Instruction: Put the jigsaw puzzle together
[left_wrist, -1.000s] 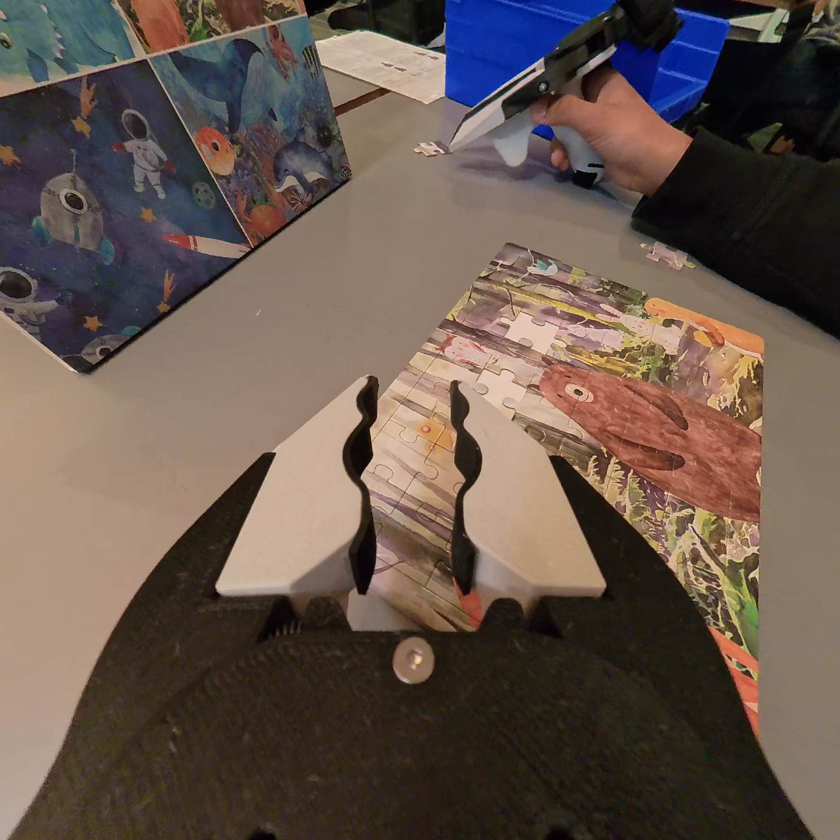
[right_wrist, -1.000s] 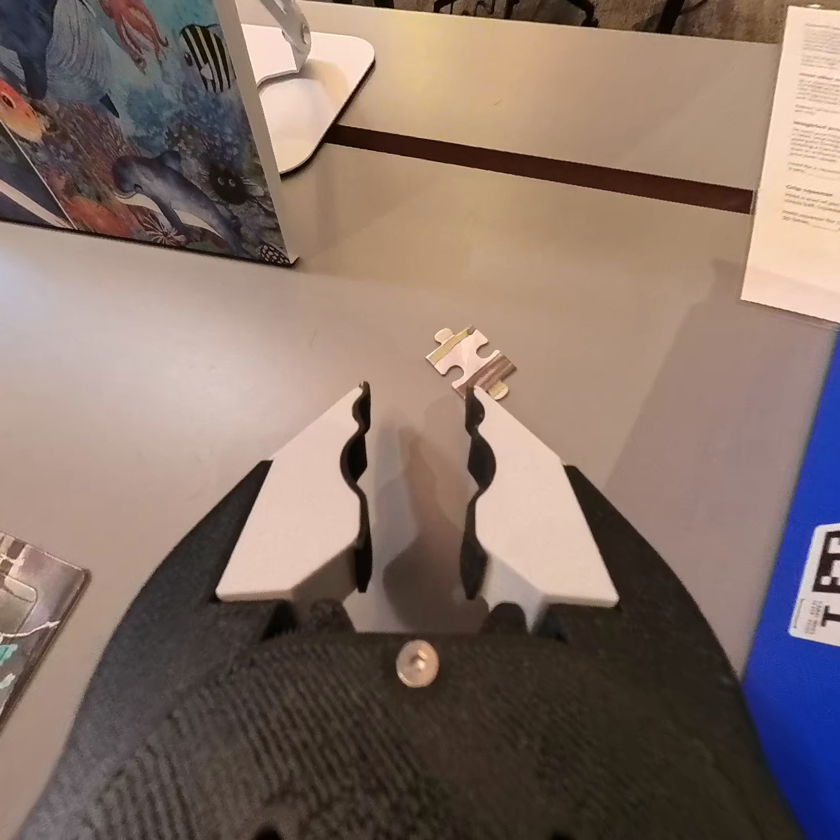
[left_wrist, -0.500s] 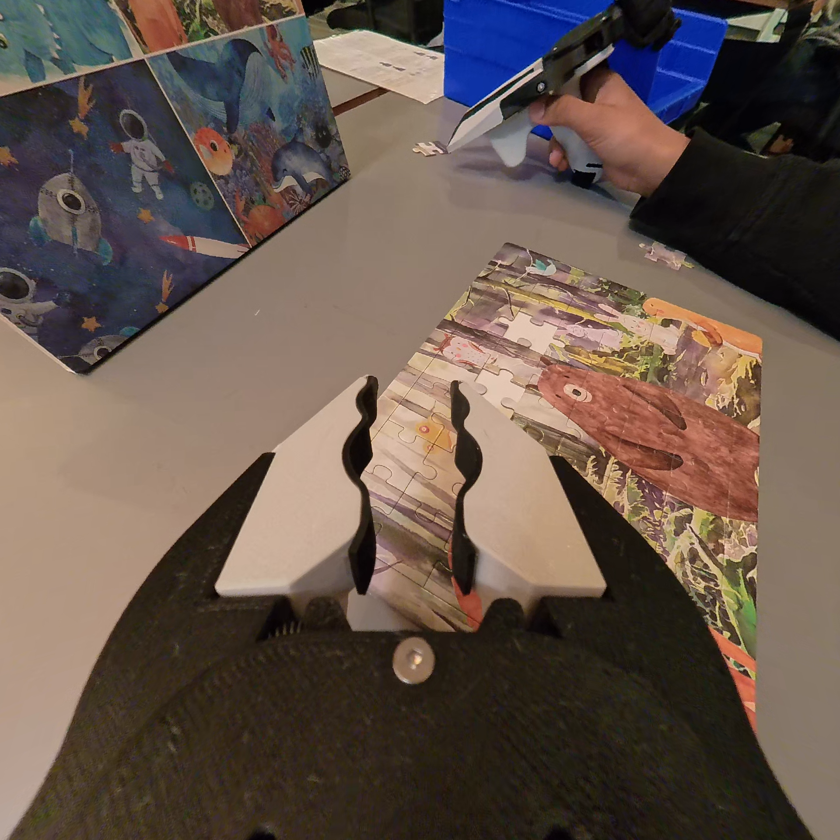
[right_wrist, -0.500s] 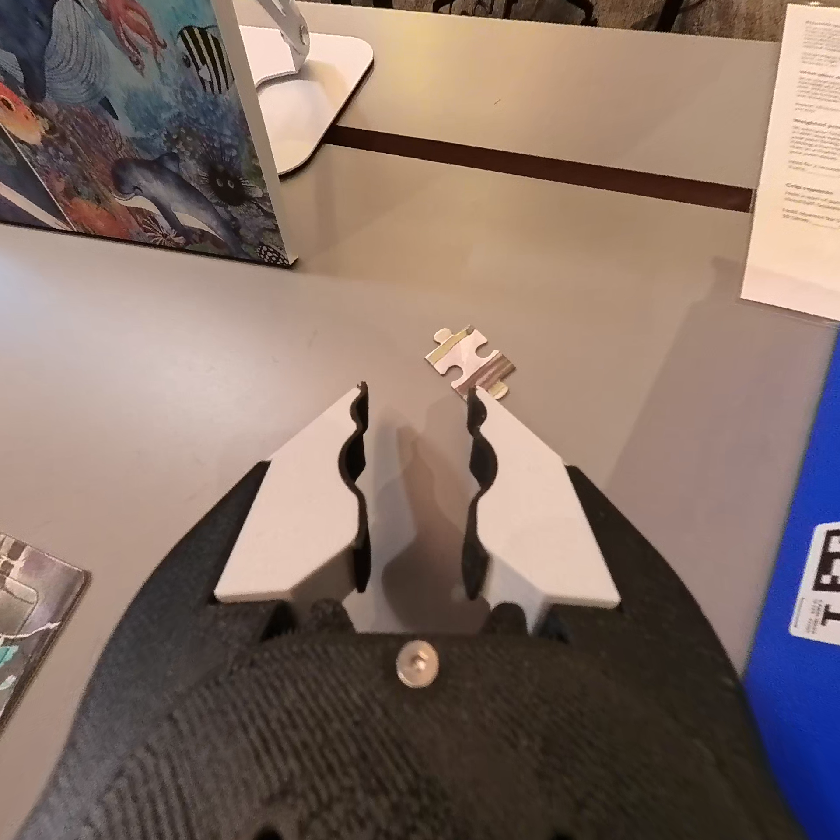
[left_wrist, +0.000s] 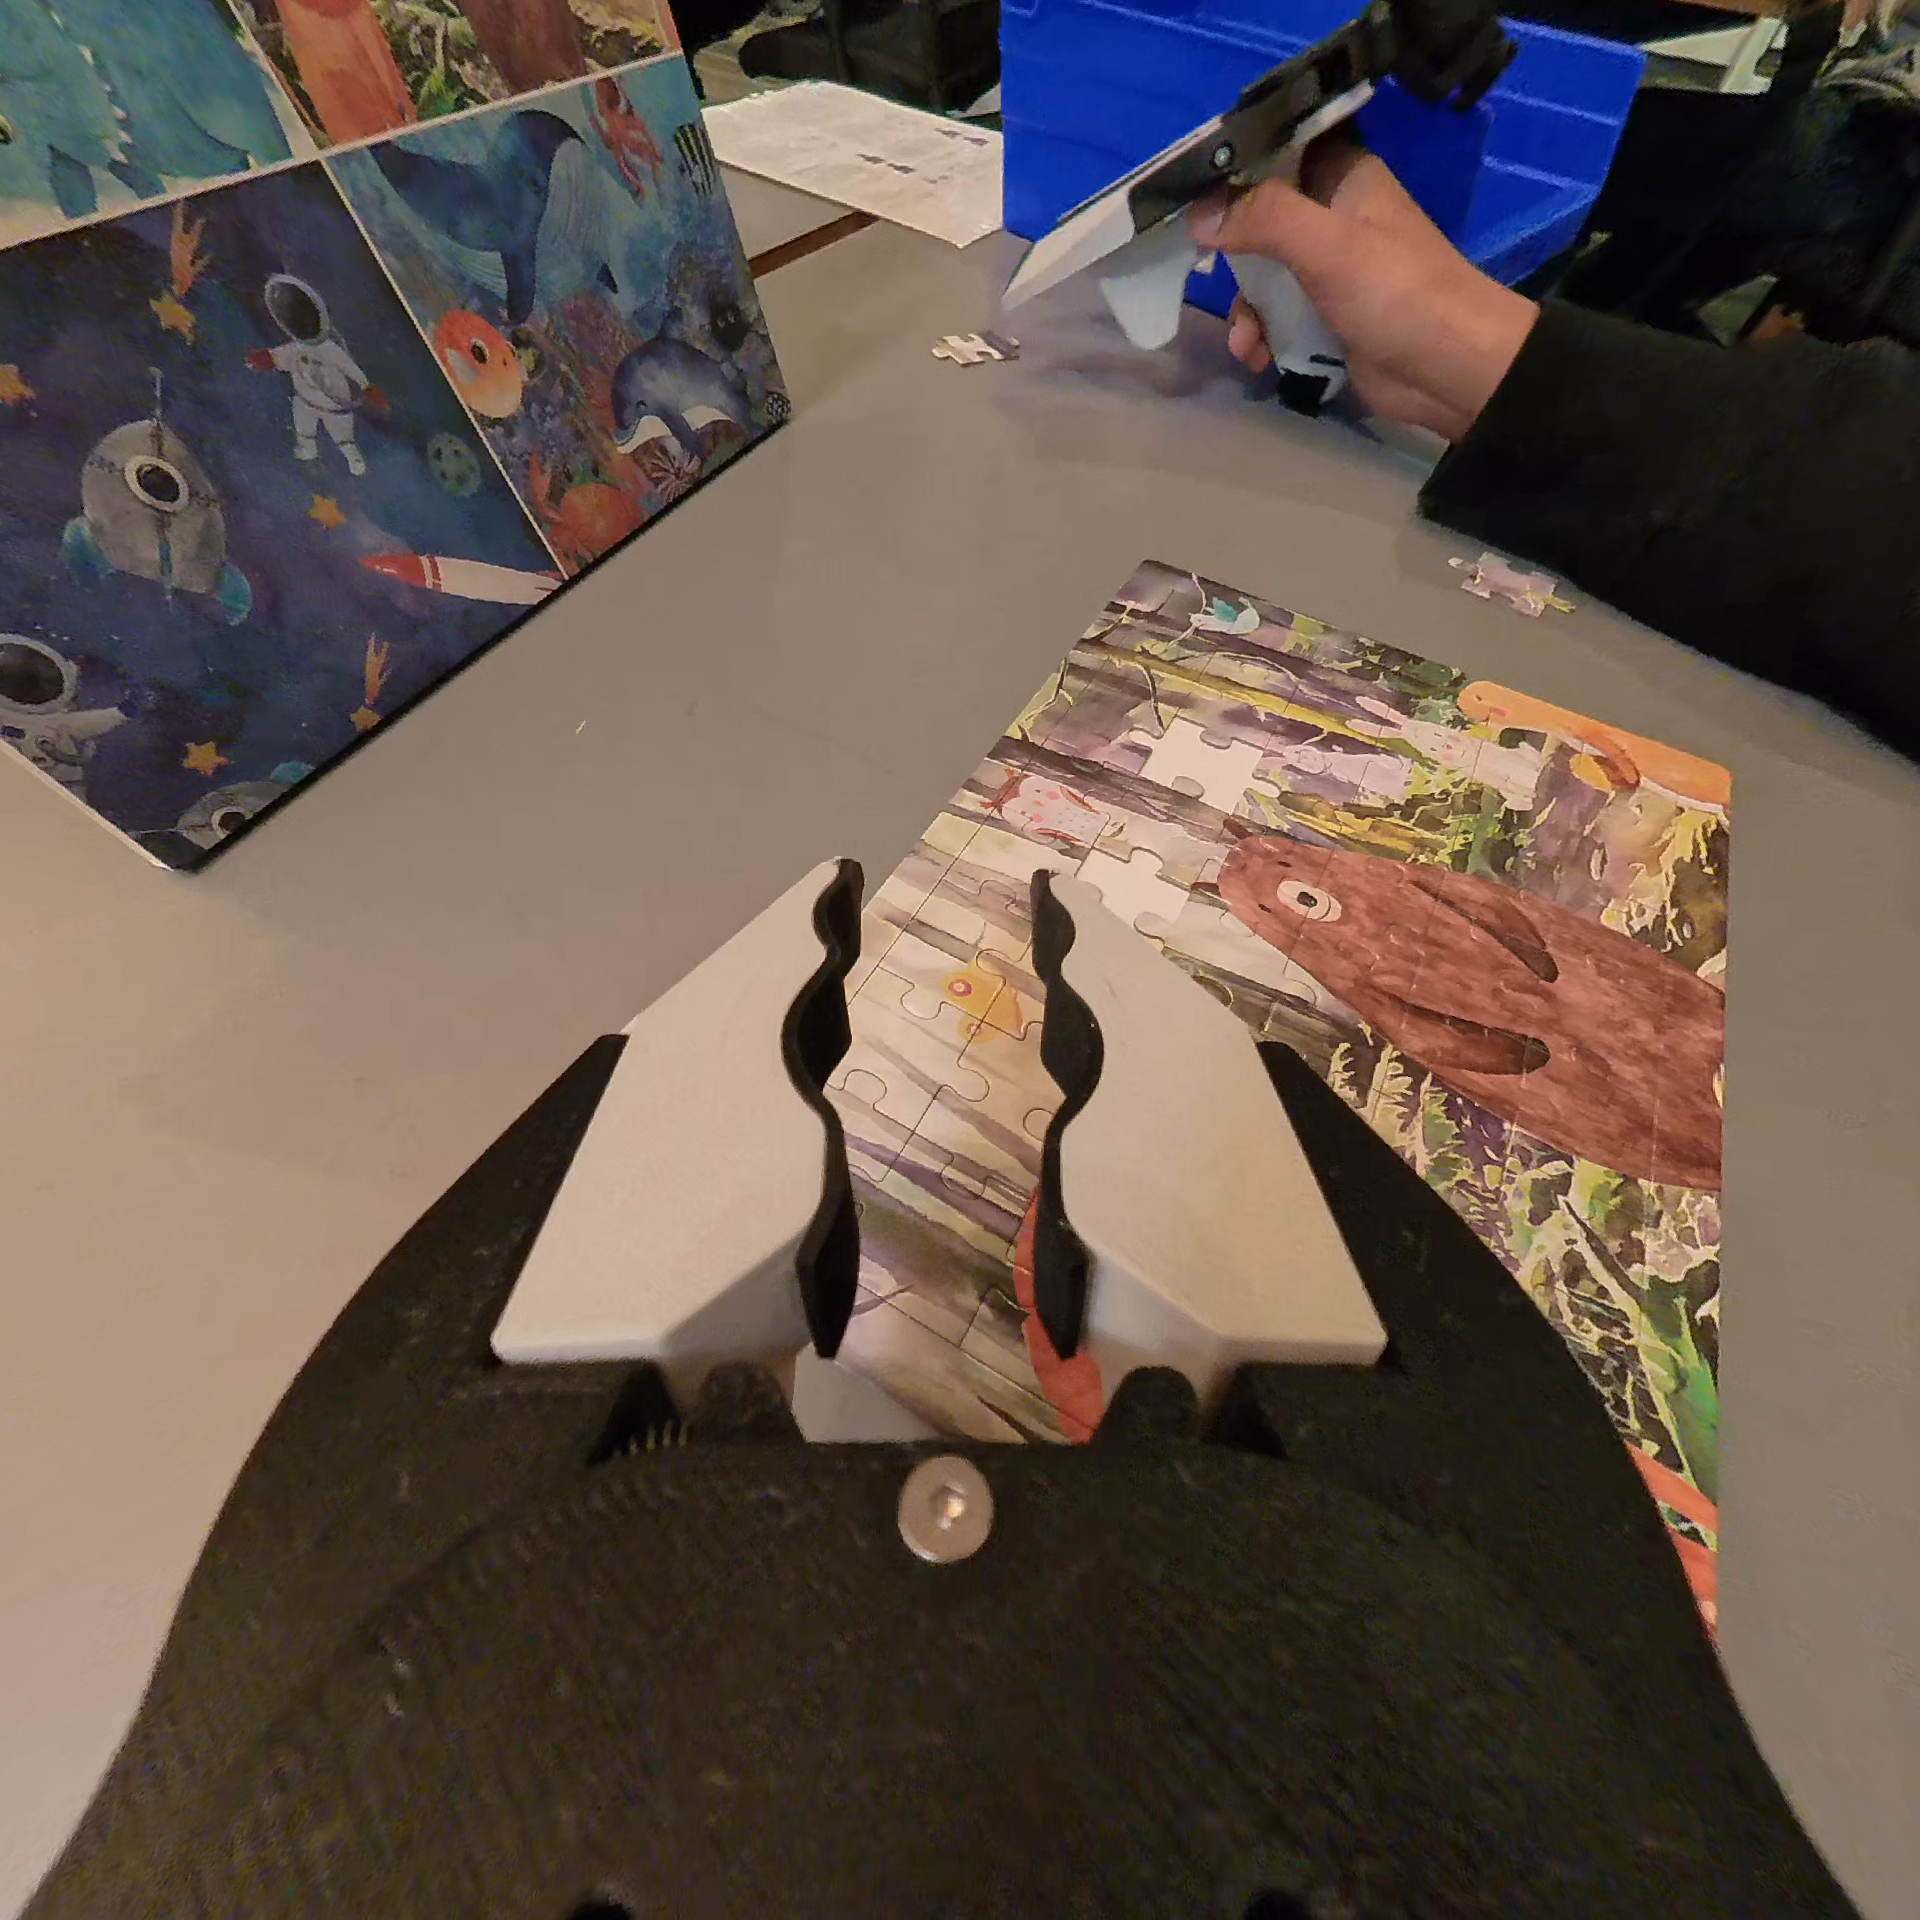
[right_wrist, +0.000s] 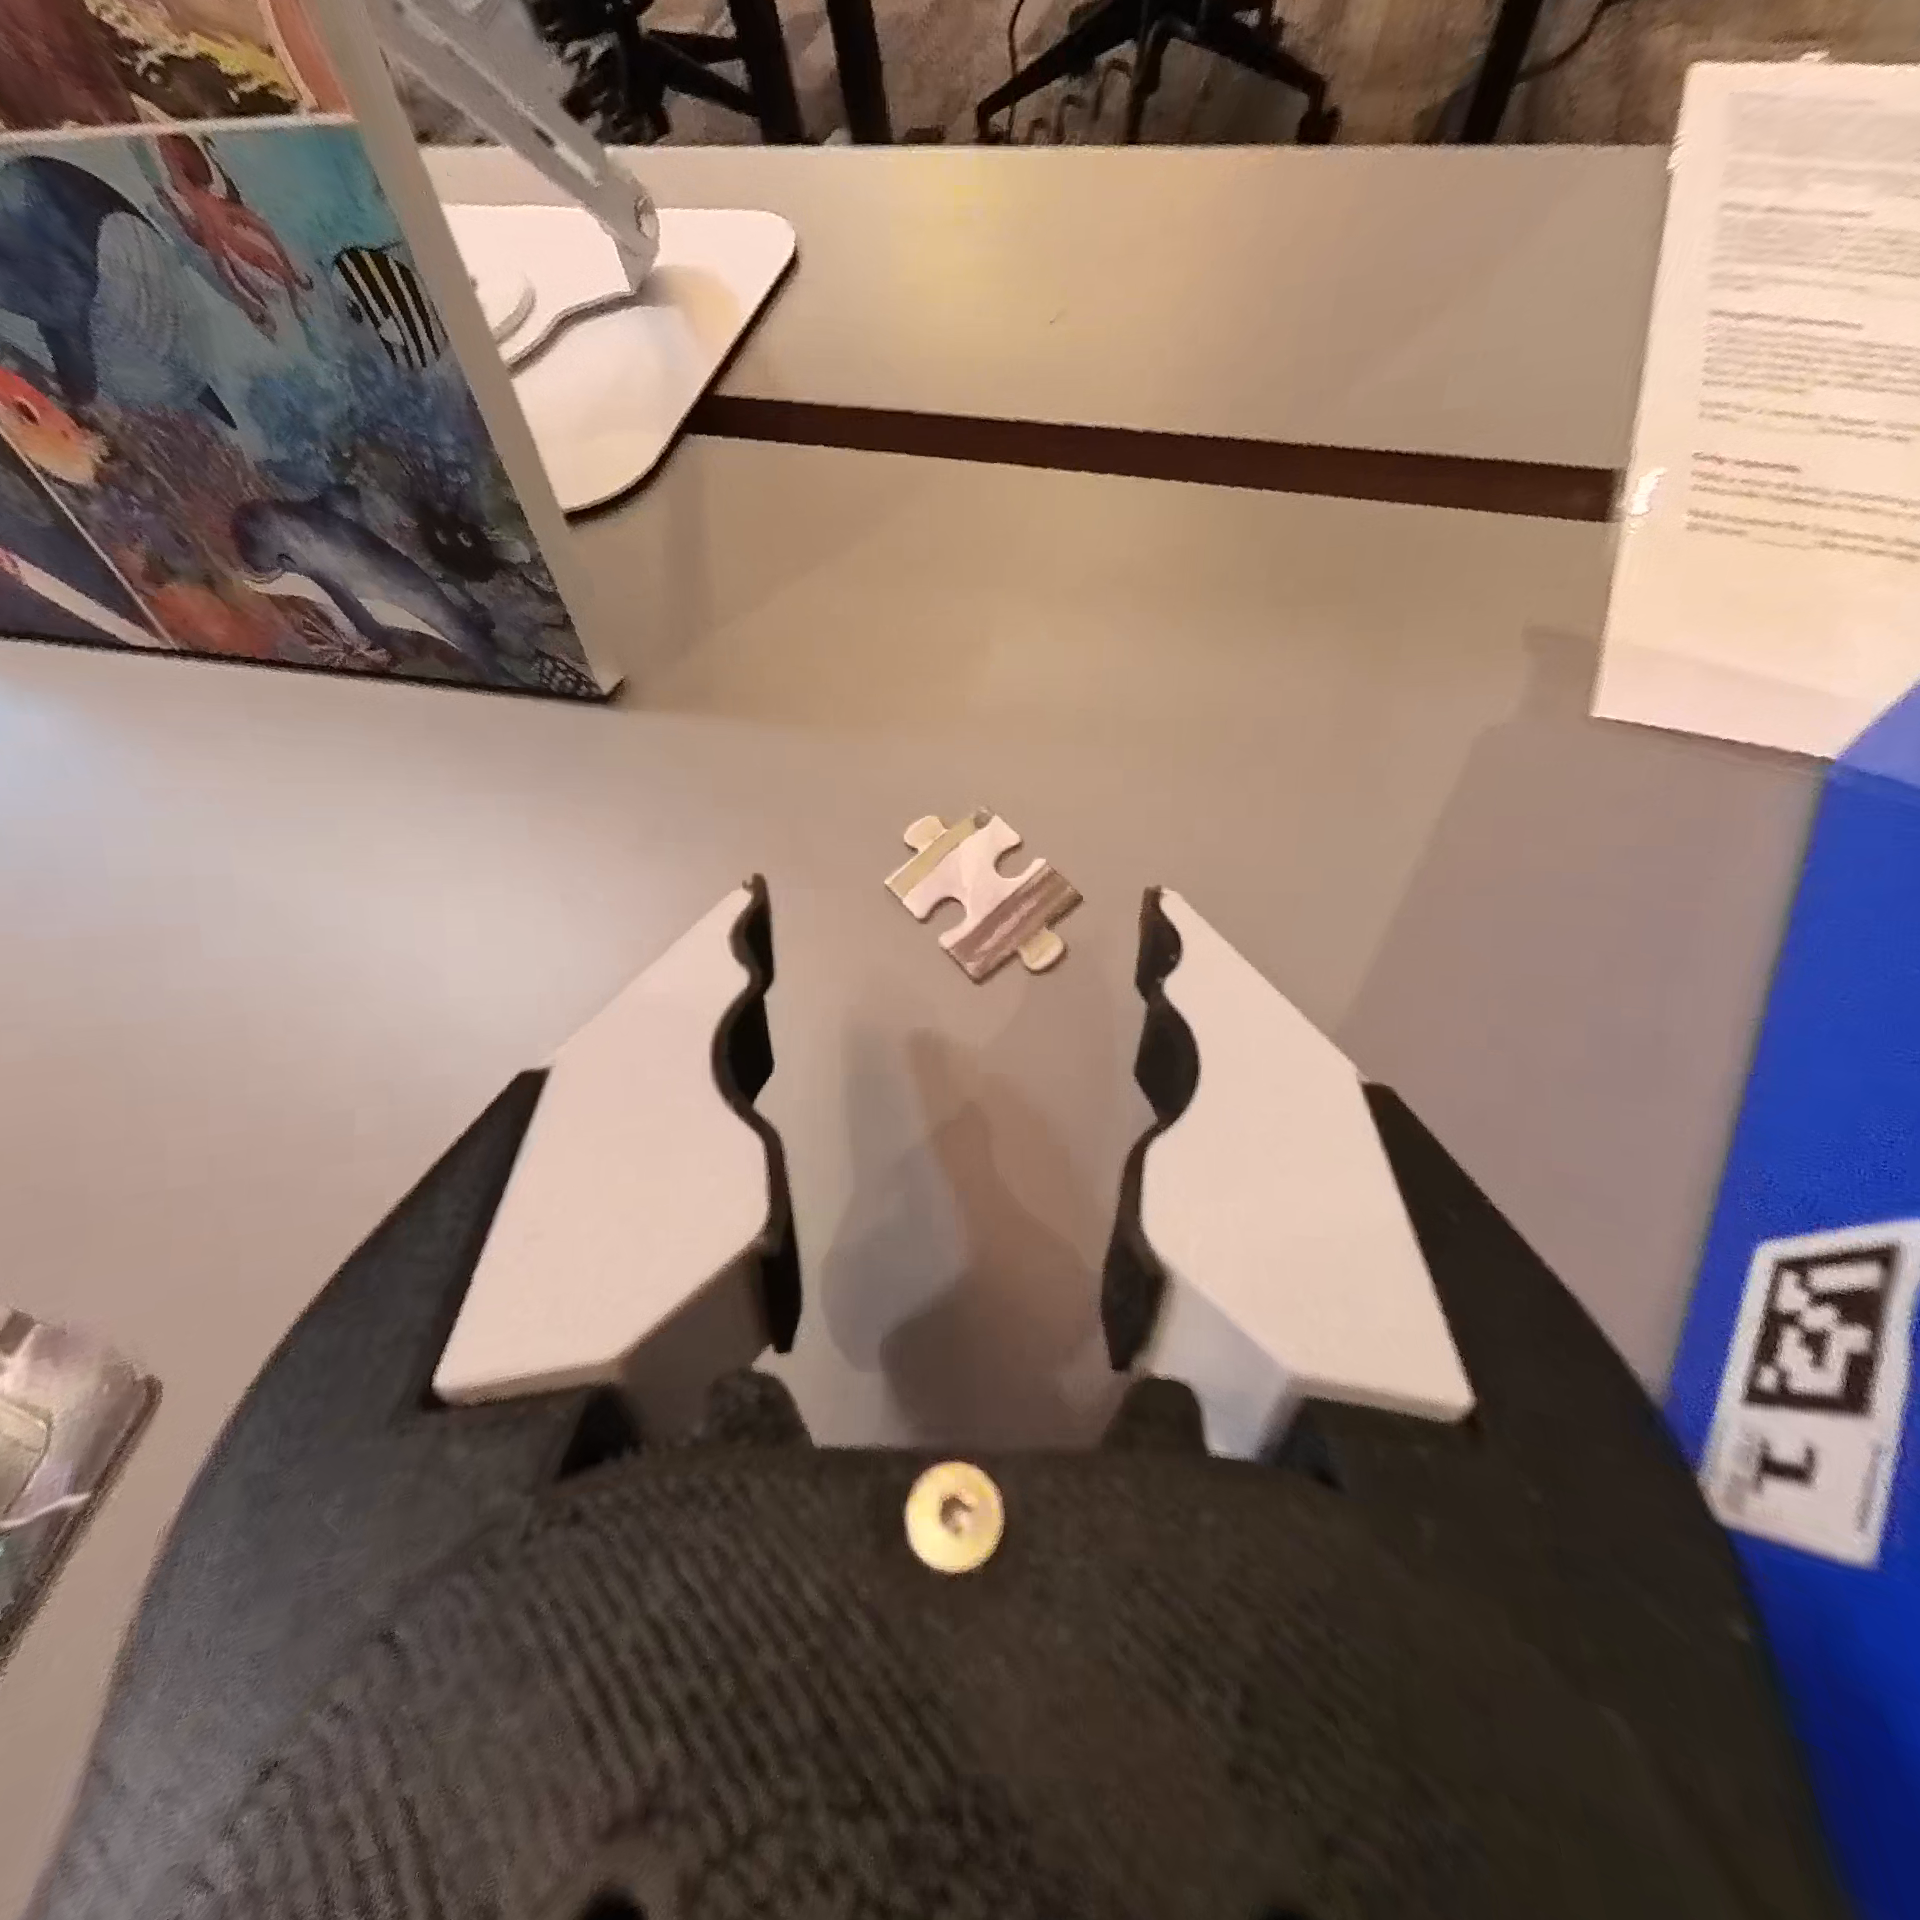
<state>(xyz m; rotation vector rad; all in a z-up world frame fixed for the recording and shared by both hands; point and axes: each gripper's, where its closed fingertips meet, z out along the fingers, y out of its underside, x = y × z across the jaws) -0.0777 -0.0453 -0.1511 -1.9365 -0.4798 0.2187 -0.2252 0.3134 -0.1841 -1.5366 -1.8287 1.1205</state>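
Note:
The mostly assembled jigsaw puzzle (left_wrist: 1351, 987), showing a brown animal, lies flat on the grey table (left_wrist: 727, 675) with two white gaps near its upper left. My left gripper (left_wrist: 945, 878) is open and empty, hovering over the puzzle's left part. My right gripper (right_wrist: 951, 896) is open wide and empty. A loose puzzle piece (right_wrist: 982, 896) lies on the table just ahead, between its fingertips. That piece (left_wrist: 975, 346) and the right gripper (left_wrist: 1023, 286) also show in the left wrist view. Another loose piece (left_wrist: 1512, 582) lies beyond the puzzle's far right corner.
The puzzle box (left_wrist: 312, 416) with space and sea pictures stands at the left, also in the right wrist view (right_wrist: 260, 416). A blue bin (right_wrist: 1818, 1143) is close on the right. A paper sheet (right_wrist: 1787, 416) and a white stand base (right_wrist: 623, 332) lie beyond. A black sleeve (left_wrist: 1714, 499) reaches over the table. Tip to tip, the grippers are about 40 centimetres apart.
My right gripper's jaws have opened much wider and it has shifted so the loose piece sits between the tips. My left gripper has hardly moved.

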